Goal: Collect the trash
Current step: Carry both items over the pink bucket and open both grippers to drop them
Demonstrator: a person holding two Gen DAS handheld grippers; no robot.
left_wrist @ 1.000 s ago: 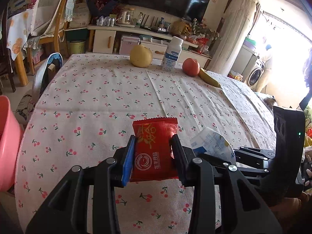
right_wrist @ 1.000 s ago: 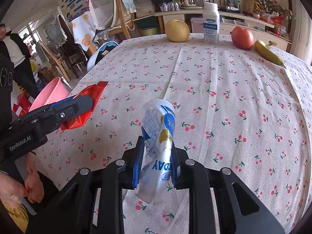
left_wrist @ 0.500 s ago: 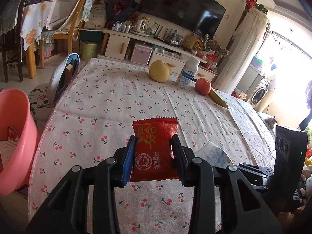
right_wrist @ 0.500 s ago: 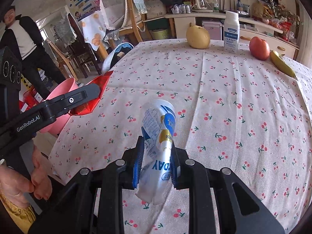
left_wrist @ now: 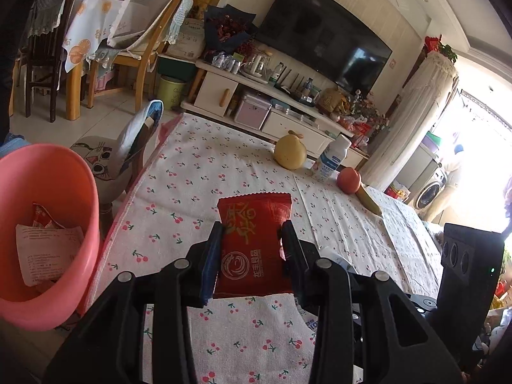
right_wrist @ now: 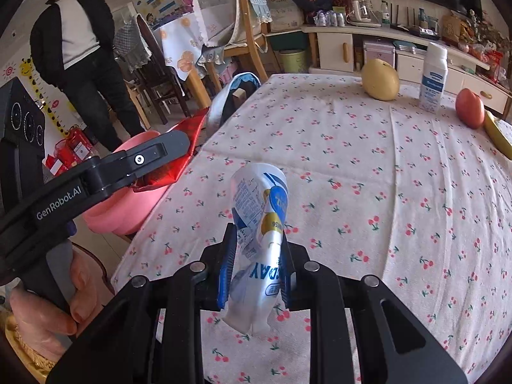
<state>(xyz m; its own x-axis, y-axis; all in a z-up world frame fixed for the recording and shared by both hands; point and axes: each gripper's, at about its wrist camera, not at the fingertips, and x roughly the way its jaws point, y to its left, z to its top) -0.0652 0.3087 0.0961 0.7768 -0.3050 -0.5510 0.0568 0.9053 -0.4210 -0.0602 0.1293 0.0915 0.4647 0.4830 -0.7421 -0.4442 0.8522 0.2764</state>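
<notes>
My left gripper (left_wrist: 252, 240) is shut on a red snack wrapper (left_wrist: 254, 243) and holds it above the table's left front edge; it also shows in the right wrist view (right_wrist: 179, 147). My right gripper (right_wrist: 257, 249) is shut on a crumpled white-and-blue pouch (right_wrist: 259, 224), held above the cherry-print tablecloth (right_wrist: 368, 176). A pink bin (left_wrist: 48, 230) stands on the floor left of the table with paper and a red wrapper inside; it also shows in the right wrist view (right_wrist: 128, 204).
A yellow pear (left_wrist: 289, 153), a white bottle (left_wrist: 331, 160), a red apple (left_wrist: 348, 180) and a banana (left_wrist: 368, 200) sit at the table's far side. A chair (left_wrist: 134, 140) stands by the table's left edge. A person (right_wrist: 80, 44) stands beyond the bin.
Both grippers have pulled back and to the left with their trash still held. The pink bin has come much further into view beside the left gripper.
</notes>
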